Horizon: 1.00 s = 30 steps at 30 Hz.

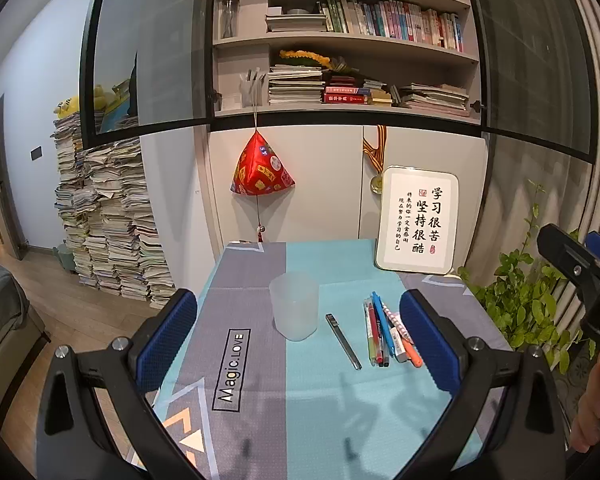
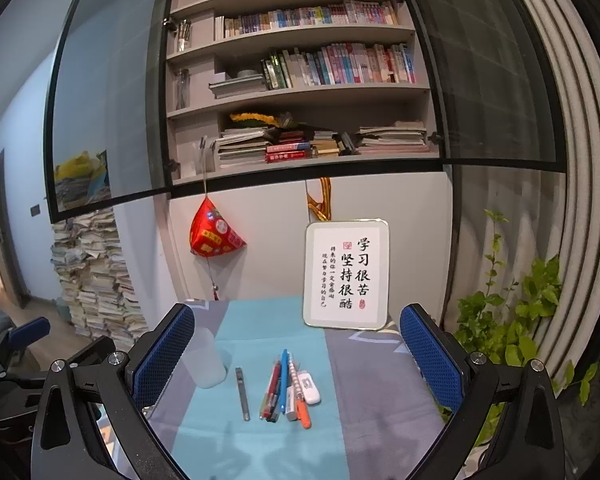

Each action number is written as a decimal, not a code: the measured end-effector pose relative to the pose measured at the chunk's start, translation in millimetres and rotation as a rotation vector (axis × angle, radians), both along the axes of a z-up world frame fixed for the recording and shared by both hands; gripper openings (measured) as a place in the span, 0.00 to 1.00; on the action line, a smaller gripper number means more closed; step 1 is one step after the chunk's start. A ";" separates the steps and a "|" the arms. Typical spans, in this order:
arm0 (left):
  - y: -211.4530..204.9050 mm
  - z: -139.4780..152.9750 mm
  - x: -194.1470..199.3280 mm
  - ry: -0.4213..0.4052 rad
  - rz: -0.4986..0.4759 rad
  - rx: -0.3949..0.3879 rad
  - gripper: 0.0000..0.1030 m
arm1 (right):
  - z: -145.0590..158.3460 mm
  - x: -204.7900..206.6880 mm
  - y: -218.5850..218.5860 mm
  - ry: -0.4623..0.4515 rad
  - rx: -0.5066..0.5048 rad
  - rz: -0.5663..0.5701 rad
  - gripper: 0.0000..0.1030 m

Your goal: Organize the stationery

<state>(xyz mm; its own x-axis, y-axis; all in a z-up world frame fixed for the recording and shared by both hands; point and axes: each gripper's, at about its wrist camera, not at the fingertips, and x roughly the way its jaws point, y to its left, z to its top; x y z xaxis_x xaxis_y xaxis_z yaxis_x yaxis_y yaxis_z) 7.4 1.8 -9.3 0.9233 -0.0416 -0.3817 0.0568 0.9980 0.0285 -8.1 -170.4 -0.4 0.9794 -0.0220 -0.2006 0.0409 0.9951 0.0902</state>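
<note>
2 hand-held grippers (image 1: pixel 298 324) (image 2: pixel 296 356) spread wide, frosted cup (image 1: pixel 294 304) upright, pens (image 1: pixel 378 334) bundled, grey pen (image 1: pixel 343 341) apart

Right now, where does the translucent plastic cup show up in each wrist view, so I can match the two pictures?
Left wrist view: the cup stands upright near the middle of the tablecloth, left of the lone grey pen.
Right wrist view: the cup is at lower left, partly hidden behind the right gripper's left finger.
Shared landmark: the framed calligraphy sign leaning at the table's far edge.
</note>
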 end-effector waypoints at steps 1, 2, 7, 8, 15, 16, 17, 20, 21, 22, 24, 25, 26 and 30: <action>0.0 0.0 0.6 0.000 0.000 0.000 0.98 | 1.7 1.5 0.1 0.002 -0.001 0.000 1.00; -0.2 0.0 1.2 0.001 0.000 0.001 0.98 | 1.3 1.3 0.0 0.003 -0.001 0.000 1.00; -0.3 -1.0 2.8 0.007 -0.002 0.000 0.98 | 0.9 5.7 -0.4 0.016 0.006 0.001 1.00; -0.4 -1.4 3.5 0.010 -0.001 0.000 0.98 | 1.0 6.5 -0.5 0.019 0.007 0.001 1.00; 0.2 -3.9 6.5 0.021 0.001 -0.004 0.98 | -0.4 10.5 -0.1 0.030 0.003 0.005 1.00; -0.1 -4.0 7.2 0.023 0.001 -0.004 0.98 | -0.2 11.1 0.1 0.032 0.002 0.005 1.00; 0.4 -4.2 7.4 0.024 0.001 -0.004 0.98 | -0.4 11.0 0.1 0.032 0.002 0.005 1.00; 0.2 -5.1 8.0 0.029 0.000 -0.002 0.98 | -1.8 12.2 0.1 0.036 0.001 0.005 1.00; 0.4 -5.4 8.3 0.030 0.000 -0.001 0.98 | -2.3 11.9 0.1 0.037 0.001 0.005 1.00; 0.4 -5.6 9.0 0.032 0.000 -0.001 0.98 | -2.4 13.3 0.7 0.040 0.001 0.005 1.00; 1.4 -6.0 11.2 0.036 0.001 -0.001 0.98 | -3.2 15.7 1.7 0.044 0.002 0.005 1.00; 1.5 -6.2 12.2 0.037 0.002 -0.001 0.98 | -3.6 16.9 1.8 0.046 0.001 0.007 1.00; 1.7 -6.9 12.8 0.037 0.003 0.000 0.98 | -4.1 18.2 2.4 0.048 0.000 0.008 1.00; 2.3 -7.9 16.8 0.043 0.002 0.000 0.98 | -5.6 21.8 3.5 0.054 -0.002 0.010 1.00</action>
<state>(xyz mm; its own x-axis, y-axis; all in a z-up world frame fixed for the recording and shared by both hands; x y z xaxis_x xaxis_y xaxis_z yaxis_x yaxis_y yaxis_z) 24.2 4.1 -17.2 0.9061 -0.0396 -0.4212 0.0559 0.9981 0.0265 13.7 -166.9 -6.0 0.9673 -0.0124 -0.2534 0.0353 0.9957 0.0859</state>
